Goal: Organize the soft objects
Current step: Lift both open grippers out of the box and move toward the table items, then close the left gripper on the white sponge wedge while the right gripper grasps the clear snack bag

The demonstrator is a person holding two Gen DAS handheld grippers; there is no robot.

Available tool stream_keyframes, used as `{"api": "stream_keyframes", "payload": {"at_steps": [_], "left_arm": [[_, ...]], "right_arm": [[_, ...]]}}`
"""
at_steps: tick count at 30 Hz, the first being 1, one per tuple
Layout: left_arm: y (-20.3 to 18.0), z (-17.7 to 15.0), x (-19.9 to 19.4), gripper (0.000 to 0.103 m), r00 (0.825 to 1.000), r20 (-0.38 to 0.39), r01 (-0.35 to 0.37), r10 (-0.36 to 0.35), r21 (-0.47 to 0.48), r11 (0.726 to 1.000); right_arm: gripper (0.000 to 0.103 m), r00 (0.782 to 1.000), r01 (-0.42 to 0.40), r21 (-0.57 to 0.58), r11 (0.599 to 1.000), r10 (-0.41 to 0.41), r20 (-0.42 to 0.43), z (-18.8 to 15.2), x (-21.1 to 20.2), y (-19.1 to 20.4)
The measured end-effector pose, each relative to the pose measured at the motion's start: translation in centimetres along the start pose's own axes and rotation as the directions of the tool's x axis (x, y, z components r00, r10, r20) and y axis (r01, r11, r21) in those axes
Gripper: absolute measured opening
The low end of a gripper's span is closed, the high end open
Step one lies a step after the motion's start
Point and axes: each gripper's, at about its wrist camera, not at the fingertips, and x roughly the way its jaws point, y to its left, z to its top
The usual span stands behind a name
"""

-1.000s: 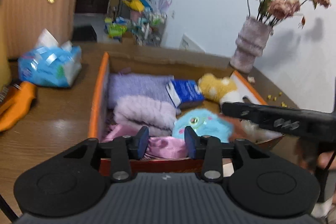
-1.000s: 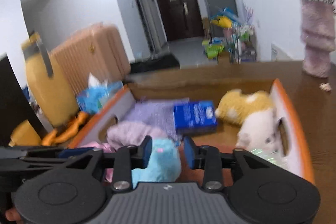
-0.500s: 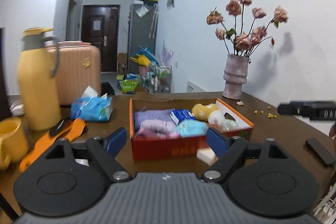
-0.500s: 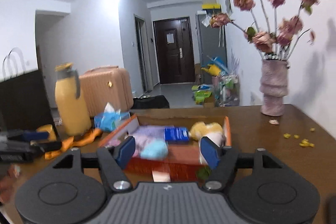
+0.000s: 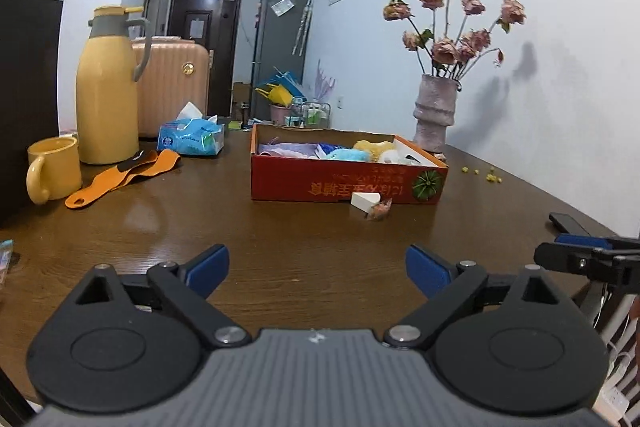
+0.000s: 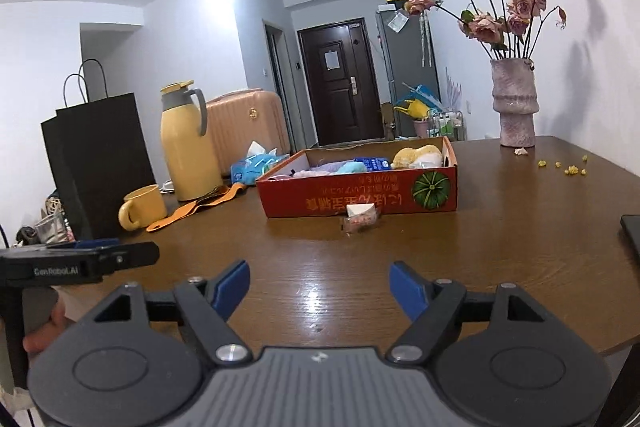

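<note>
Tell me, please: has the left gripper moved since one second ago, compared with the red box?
Yes. The left gripper has pulled back from the red box, which now sits far ahead of its open fingers on the table.

"GenRobot.AI" stands in pale letters on the side of the left gripper [image 6: 76, 261]; the red box [image 6: 360, 195] carries upside-down yellow Chinese characters on its front wall, too blurred to read
</note>
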Motion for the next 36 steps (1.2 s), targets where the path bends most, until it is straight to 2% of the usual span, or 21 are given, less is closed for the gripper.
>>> {"api": "stream_keyframes", "payload": {"at_steps": [6, 13, 16, 21, 23, 25, 26, 27, 32, 34, 36], "left_arm": [[0.6, -0.4, 2.2, 0.097, 0.999, -0.038, 0.001, -0.002, -0.018, 1.000], [-0.5, 0.7, 9.4, 0.095, 0.992, -0.108, 0.061, -0.058, 0.020, 0.998], [-0.6, 2.4, 12.8, 0.094, 0.993, -0.108, 0.053, -0.051, 0.018, 0.998], [0.6, 4.6, 16.7, 0.094, 0.995, -0.101, 0.018, -0.019, -0.009, 1.000], [0.9, 5.0, 18.1, 0.094, 0.994, -0.111, 0.005, -0.005, -0.003, 1.000], [0.8, 5.3, 19.4, 0.094, 0.993, -0.122, -0.003, 0.004, 0.011, 1.000], [0.6, 5.4, 20.0, 0.094, 0.992, -0.130, -0.003, 0.006, 0.018, 1.000], [0.5, 5.4, 20.4, 0.094, 0.990, -0.138, -0.004, 0.007, 0.023, 1.000], [-2.1, 5.3, 23.6, 0.093, 0.980, -0.190, 0.065, -0.058, 0.031, 0.997], [-3.8, 5.2, 25.3, 0.087, 0.975, -0.207, 0.092, -0.081, 0.048, 0.995], [-6.0, 5.0, 27.4, 0.081, 0.971, -0.231, 0.085, -0.063, 0.090, 0.992]], "right_arm": [[0.076, 0.999, 0.038, 0.004, 0.999, -0.038, -0.032, 0.2, 2.6, -0.8], [0.076, 0.993, 0.100, 0.024, 0.995, -0.098, -0.067, 2.9, 9.7, -3.7], [0.076, 0.992, 0.078, 0.012, 0.997, -0.077, -0.097, 4.0, 13.2, -4.5], [0.075, 0.981, 0.027, -0.032, 0.999, -0.033, -0.191, 5.1, 20.8, -3.9], [0.074, 0.975, 0.035, -0.052, 0.998, -0.046, -0.216, 5.3, 24.2, -3.5], [0.069, 0.969, 0.069, -0.067, 0.995, -0.082, -0.234, 5.2, 26.6, -3.4], [0.051, 0.963, 0.084, -0.068, 0.994, -0.099, -0.252, 5.2, 27.7, -3.6], [0.040, 0.954, 0.092, -0.063, 0.994, -0.106, -0.281, 5.0, 28.4, -3.8], [0.038, 0.958, 0.093, -0.049, 0.994, -0.102, -0.267, 4.3, 25.6, -6.4], [0.038, 0.962, 0.099, -0.013, 0.995, -0.099, -0.255, 4.0, 23.6, -8.2], [0.038, 0.968, 0.115, 0.031, 0.993, -0.105, -0.227, 3.9, 21.6, -9.9]]}}
